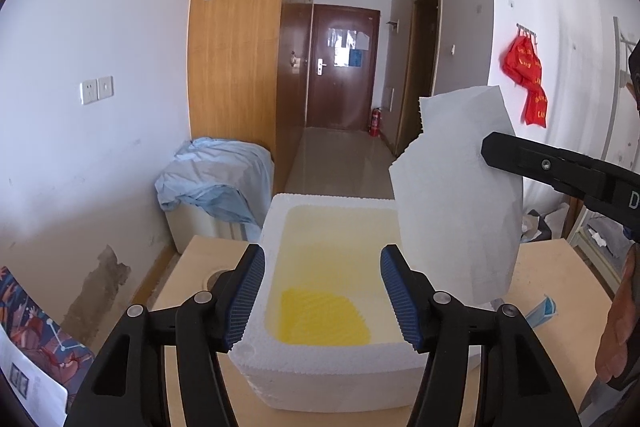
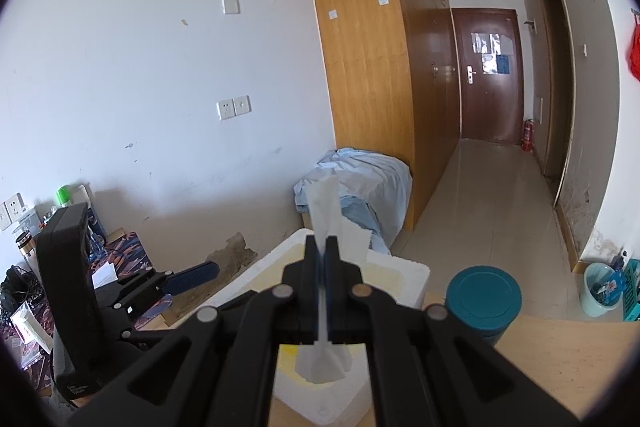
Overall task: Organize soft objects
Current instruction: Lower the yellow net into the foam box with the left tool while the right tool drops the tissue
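A white foam box (image 1: 276, 227) stands on the wooden table, with a yellow cloth (image 1: 324, 319) lying on its floor. My left gripper (image 1: 324, 293) hovers over the box's near side, open, its blue pads (image 1: 248, 295) wide apart with nothing pressed between them. My right gripper (image 2: 323, 255) is shut on a white paper tissue (image 2: 326, 203), which sticks up above the jaws and hangs below them over the box (image 2: 400, 267). In the left wrist view the tissue (image 1: 460, 195) hangs above the box's right side, pinched by the right gripper (image 1: 492, 147).
A teal lidded canister (image 2: 482, 295) stands right of the box. A blue face mask (image 1: 544, 309) lies on the table (image 1: 560, 267) near a person's hand (image 1: 616, 327). Beyond the table are a blue sheet-covered unit (image 1: 216, 179), a wardrobe and a pale bin (image 2: 600, 287).
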Demonstrator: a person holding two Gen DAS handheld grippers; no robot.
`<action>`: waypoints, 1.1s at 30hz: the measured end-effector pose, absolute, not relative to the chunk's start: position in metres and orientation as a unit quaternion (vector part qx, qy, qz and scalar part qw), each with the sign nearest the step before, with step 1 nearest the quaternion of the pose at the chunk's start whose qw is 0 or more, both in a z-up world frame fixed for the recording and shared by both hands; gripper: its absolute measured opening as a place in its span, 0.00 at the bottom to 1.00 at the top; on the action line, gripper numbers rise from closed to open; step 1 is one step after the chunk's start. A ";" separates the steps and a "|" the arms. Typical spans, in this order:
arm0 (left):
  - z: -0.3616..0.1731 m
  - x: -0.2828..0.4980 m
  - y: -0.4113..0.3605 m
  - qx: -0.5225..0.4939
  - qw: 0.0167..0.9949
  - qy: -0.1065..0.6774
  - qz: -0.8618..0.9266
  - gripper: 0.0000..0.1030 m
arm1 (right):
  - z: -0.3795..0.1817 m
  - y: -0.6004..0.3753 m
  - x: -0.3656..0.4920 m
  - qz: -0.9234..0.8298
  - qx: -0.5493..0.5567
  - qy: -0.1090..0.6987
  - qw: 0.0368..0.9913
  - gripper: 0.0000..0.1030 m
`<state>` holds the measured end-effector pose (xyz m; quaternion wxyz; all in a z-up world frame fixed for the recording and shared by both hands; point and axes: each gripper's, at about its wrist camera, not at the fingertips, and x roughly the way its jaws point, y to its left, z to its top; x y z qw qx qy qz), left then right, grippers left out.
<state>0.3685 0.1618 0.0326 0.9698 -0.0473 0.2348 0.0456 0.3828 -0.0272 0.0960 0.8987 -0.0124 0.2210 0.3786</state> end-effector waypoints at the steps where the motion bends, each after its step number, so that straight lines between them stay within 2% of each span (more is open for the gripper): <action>1: 0.032 0.368 0.162 -0.048 0.970 0.234 0.046 0.60 | 0.096 -0.026 0.383 0.380 -0.013 0.221 0.898 0.04; 25: 0.028 0.365 0.166 -0.055 0.967 0.243 0.057 0.60 | 0.060 -0.003 0.407 0.375 -0.035 0.263 0.888 0.06; 26: 0.028 0.365 0.165 -0.055 0.967 0.243 0.057 0.60 | 0.060 -0.001 0.407 0.376 -0.038 0.265 0.887 0.12; 27: 0.028 0.365 0.165 -0.054 0.967 0.243 0.057 0.60 | 0.059 -0.001 0.407 0.375 -0.040 0.266 0.887 0.23; 28: 0.028 0.365 0.165 -0.054 0.967 0.244 0.057 0.60 | 0.060 -0.001 0.407 0.373 -0.040 0.266 0.888 0.30; 29: 0.028 0.365 0.166 -0.054 0.967 0.244 0.057 0.60 | 0.060 -0.002 0.405 0.372 -0.040 0.265 0.889 0.42; 30: 0.028 0.365 0.166 -0.054 0.967 0.243 0.057 0.60 | 0.060 -0.003 0.404 0.373 -0.039 0.261 0.890 0.48; 33: 0.028 0.365 0.166 -0.054 0.967 0.244 0.056 0.60 | 0.064 -0.006 0.399 0.365 -0.040 0.247 0.897 0.49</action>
